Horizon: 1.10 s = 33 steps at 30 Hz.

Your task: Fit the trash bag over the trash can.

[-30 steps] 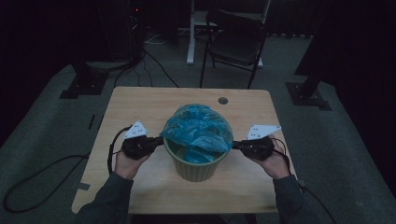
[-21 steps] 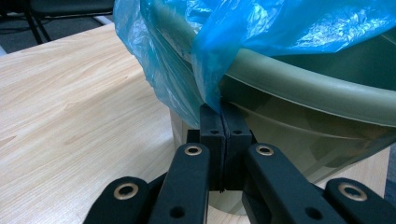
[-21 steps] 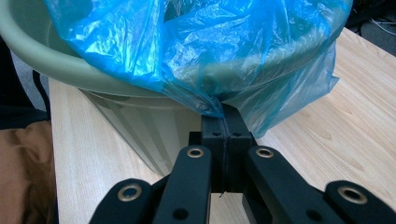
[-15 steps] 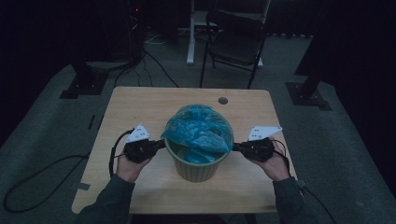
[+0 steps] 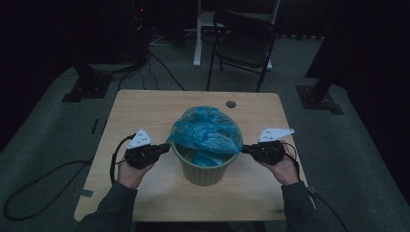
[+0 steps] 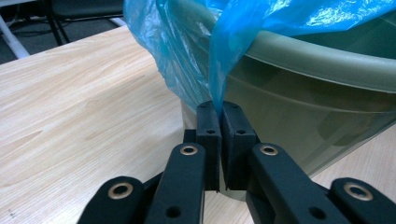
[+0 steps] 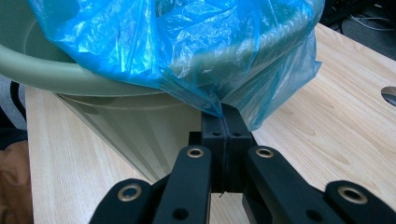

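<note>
Blue bag (image 5: 207, 131) film is thin, slippery and tearable, so my left hand-held gripper (image 6: 219, 122) and right hand-held gripper (image 7: 225, 126) both pinch its hem beside the bin (image 5: 203, 171) rim.

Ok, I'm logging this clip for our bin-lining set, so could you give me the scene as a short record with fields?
work in hand: fitting a blue bag over a green bin
left gripper: shut on the bag's edge, beside the bin's wall below the rim
right gripper: shut on the bag's edge at the opposite side
bag: edge draped over the rim on both gripped sides, the rest bunched across the opening
bin: upright, near the table's middle
table: light wood, round hole near its far edge
behind: a folding chair on the floor
</note>
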Available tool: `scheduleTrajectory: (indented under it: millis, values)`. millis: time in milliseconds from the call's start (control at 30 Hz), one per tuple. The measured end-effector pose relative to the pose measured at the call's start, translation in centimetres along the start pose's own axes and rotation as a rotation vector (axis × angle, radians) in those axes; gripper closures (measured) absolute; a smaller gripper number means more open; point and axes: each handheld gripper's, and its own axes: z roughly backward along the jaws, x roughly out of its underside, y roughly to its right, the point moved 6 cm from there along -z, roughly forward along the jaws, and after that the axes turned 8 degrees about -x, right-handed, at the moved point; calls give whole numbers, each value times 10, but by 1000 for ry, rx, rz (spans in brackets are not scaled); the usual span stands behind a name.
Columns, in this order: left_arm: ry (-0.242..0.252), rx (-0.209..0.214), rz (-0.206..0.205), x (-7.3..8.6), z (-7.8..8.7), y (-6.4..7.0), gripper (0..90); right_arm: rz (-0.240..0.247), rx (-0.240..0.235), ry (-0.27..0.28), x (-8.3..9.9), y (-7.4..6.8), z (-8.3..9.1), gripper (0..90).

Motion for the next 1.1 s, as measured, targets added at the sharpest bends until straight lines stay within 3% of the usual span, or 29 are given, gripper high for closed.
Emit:
scheduleTrajectory:
  millis: [67,200,233,300,433,533,633,667,700,867,1100]
  values:
    - [6,-11,-2,-2,-1,-1,759,3,-1,-2,0,-1,0,900]
    - [9,-29,1,-8,-4,-2,657,5,0,-2,-1,-1,0,900]
    - [15,-38,1,-11,-5,-3,657,6,1,-3,-2,-2,0,897]
    - [24,-53,-8,-15,-6,-3,646,10,22,-2,-3,-2,1,780]
    - [38,-72,-23,-19,-4,-3,649,30,44,0,-4,-4,5,662]
    - [42,-76,-28,-21,-3,-3,703,54,73,-13,-6,-6,7,640]
    - [42,-74,-36,-21,-3,-2,789,69,83,-7,-8,-8,8,679]
    - [40,-61,-43,-21,-3,1,789,71,85,-6,-9,-8,8,731]
    - [38,-55,-48,-20,-3,2,858,89,72,-4,-10,-11,9,891]
    - [33,-42,-66,-19,-1,9,900,112,51,-28,-9,-19,7,900]
    - [23,-19,-84,-13,5,18,900,102,-43,-27,-3,-31,6,900]
